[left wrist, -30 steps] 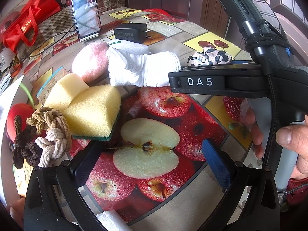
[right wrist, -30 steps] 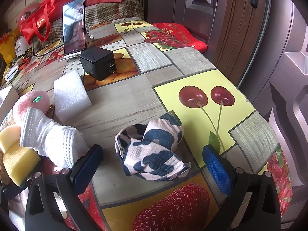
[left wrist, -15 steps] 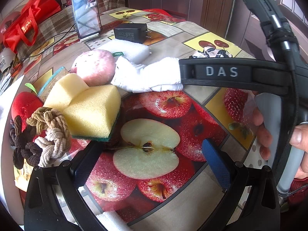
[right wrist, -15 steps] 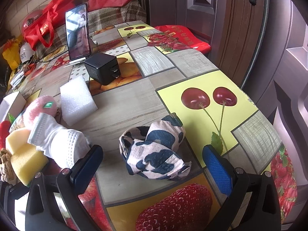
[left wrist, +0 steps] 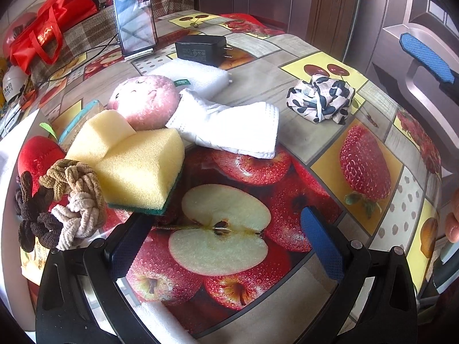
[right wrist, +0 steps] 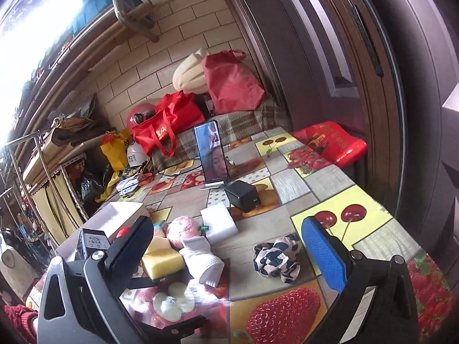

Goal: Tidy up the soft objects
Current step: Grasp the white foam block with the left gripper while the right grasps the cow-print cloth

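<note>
The white glove now lies free on the surface, one end resting against the pink plush ball and the yellow sponge, its cuff end pointing right toward the cow-print cloth. A second ago the right tool reached across it at glove height; half a second ago it was still level with the cuff; now it has lifted well clear and tipped back, so its camera takes in the far wall and the whole surface, with the glove small between its fingers. Its jaws stand wide apart and hold nothing. In the left wrist view only one blue pad of it shows, high at the right edge. The left tool has not shifted: it hovers low over the apple print at the near edge, jaws apart and empty, with the sponge's green underside just beyond its left finger. The glove has been added to the cluster at the left, which also holds the knotted rope toy, the red plush and the white foam block behind the ball. The cow-print cloth sits alone, well apart to the right, so it looks like the one soft thing left to gather; the right tool is the nearer one for it. The phone and black charger stand further off.
</note>
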